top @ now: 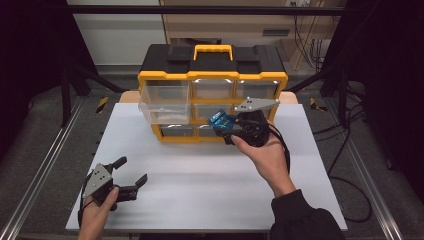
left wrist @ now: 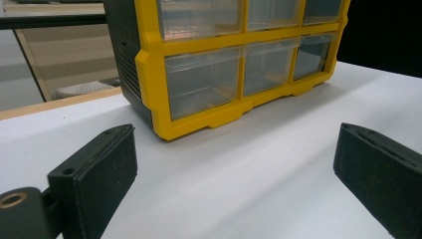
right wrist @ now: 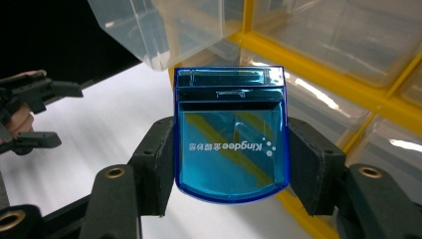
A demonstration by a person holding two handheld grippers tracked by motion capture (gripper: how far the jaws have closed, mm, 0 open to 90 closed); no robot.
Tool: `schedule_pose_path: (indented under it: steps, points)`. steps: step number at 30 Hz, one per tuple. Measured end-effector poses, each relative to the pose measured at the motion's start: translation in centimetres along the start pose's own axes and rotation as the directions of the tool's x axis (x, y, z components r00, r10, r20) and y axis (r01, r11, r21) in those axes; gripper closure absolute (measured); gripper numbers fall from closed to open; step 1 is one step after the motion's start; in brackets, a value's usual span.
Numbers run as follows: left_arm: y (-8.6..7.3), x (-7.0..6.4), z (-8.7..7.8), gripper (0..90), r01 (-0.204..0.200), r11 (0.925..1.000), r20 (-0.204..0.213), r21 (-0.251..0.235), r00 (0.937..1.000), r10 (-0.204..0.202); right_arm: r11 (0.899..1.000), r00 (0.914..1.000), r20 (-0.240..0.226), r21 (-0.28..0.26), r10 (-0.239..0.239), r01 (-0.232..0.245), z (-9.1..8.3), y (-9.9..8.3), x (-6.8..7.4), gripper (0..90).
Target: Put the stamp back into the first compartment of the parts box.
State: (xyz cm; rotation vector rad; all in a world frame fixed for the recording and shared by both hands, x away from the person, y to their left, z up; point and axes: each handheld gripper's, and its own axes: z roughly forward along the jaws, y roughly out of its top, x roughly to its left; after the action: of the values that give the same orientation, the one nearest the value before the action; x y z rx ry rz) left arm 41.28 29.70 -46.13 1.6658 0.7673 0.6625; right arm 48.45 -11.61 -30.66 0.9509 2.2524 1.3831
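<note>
Starting at the left, the left gripper [top: 131, 174] just sits low on the white table [top: 200, 175] with its jaws spread wide and nothing in them, parked well apart from the yellow-and-black drawer organizer [top: 212, 85], I'd guess to stay out of the way. Moving right, the top-left clear drawer [top: 164, 102] is pulled out and sticking forward, which looks like the landing spot. Further right, the right gripper [top: 223, 126] is clamped on a blue translucent case [top: 219, 120] by its two sides, held up off the table right in front of the organizer's lower drawers, just right of that open drawer. The high view gives you the layout but the case is a tiny blue blob there; the right gripper view shows the pads [right wrist: 157, 164] squeezing the blue translucent case [right wrist: 231, 134], the lettering on it, and the drawer's corner [right wrist: 149, 30] above it.
</note>
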Motion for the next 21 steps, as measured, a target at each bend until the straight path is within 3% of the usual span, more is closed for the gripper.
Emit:
schedule_pose_path:
  steps: [21]
  points:
    - [0.0,0.0,0.0,3.2,-0.001,1.0000,-0.004,-0.001,1.0000,0.001,0.997,0.9998,0.001,-0.078,-0.018,0.018,-1.5,3.7,0.0,42.0]
